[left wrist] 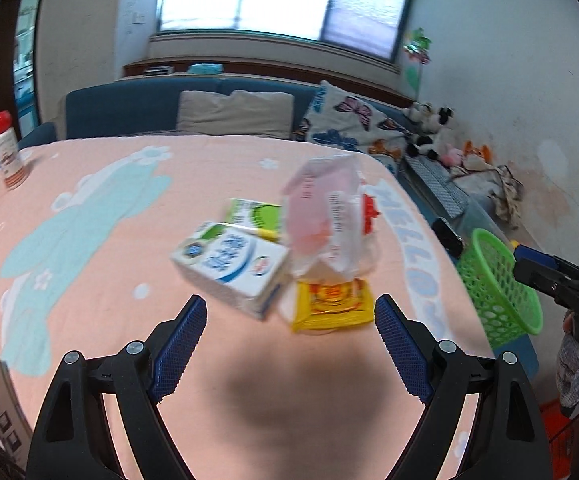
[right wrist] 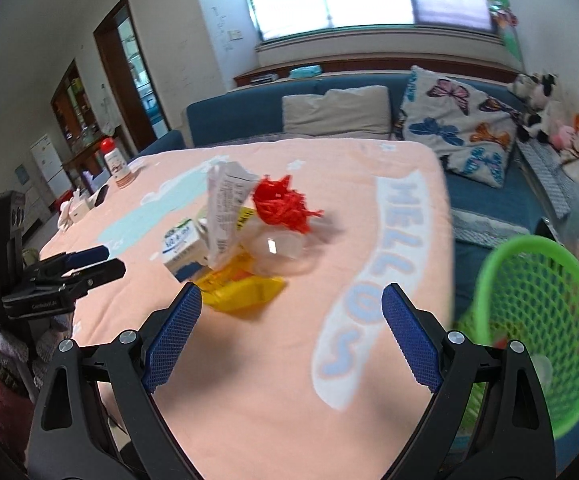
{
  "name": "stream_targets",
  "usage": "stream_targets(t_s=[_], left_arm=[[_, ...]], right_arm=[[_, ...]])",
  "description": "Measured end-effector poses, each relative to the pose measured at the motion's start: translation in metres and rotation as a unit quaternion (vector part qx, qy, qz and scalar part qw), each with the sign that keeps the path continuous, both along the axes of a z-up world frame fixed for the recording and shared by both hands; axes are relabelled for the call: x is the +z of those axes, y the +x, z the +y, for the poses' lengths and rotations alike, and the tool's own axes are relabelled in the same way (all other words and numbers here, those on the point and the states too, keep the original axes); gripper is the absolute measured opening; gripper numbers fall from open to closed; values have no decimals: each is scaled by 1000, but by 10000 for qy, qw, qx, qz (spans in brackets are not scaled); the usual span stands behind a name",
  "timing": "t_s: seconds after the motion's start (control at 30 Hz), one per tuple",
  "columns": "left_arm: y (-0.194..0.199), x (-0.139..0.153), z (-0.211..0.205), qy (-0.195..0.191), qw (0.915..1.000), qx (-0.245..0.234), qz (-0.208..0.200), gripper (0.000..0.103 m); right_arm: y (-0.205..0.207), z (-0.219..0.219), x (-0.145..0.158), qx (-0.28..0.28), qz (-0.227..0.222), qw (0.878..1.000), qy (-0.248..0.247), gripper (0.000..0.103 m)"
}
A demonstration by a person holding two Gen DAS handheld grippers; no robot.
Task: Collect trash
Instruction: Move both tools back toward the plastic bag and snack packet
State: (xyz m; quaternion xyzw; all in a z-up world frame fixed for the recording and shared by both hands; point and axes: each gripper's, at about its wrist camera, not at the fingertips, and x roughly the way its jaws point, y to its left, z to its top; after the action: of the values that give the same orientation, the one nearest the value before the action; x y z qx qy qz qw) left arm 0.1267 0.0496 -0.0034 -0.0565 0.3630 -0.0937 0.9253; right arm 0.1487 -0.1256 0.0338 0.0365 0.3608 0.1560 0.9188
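Note:
A heap of trash lies mid-table on the pink cloth: a white and blue carton (left wrist: 231, 268) (right wrist: 181, 246), a yellow wrapper (left wrist: 331, 306) (right wrist: 241, 292), a clear plastic bag (left wrist: 325, 216), a printed paper strip (right wrist: 225, 208), a red shredded tuft (right wrist: 283, 204) and a clear cup (right wrist: 275, 250). My left gripper (left wrist: 291, 320) is open just short of the carton and wrapper, nothing between its fingers. My right gripper (right wrist: 291, 312) is open too, near the wrapper, empty. A green mesh basket (left wrist: 497, 284) (right wrist: 545, 320) stands off the table's right edge.
A red-capped bottle (left wrist: 7, 148) (right wrist: 115, 162) stands at the far left of the table (left wrist: 129, 208). A phone (left wrist: 3, 408) lies near the left front edge. A blue sofa with cushions (right wrist: 337, 114) and plush toys (left wrist: 429, 128) lies beyond.

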Motion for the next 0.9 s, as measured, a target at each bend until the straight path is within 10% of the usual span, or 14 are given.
stream_targets(t_s=[0.9], left_arm=[[10, -25, 61, -115, 9979, 586, 264, 83]], right_arm=[[133, 90, -52, 586, 615, 9943, 647, 70]])
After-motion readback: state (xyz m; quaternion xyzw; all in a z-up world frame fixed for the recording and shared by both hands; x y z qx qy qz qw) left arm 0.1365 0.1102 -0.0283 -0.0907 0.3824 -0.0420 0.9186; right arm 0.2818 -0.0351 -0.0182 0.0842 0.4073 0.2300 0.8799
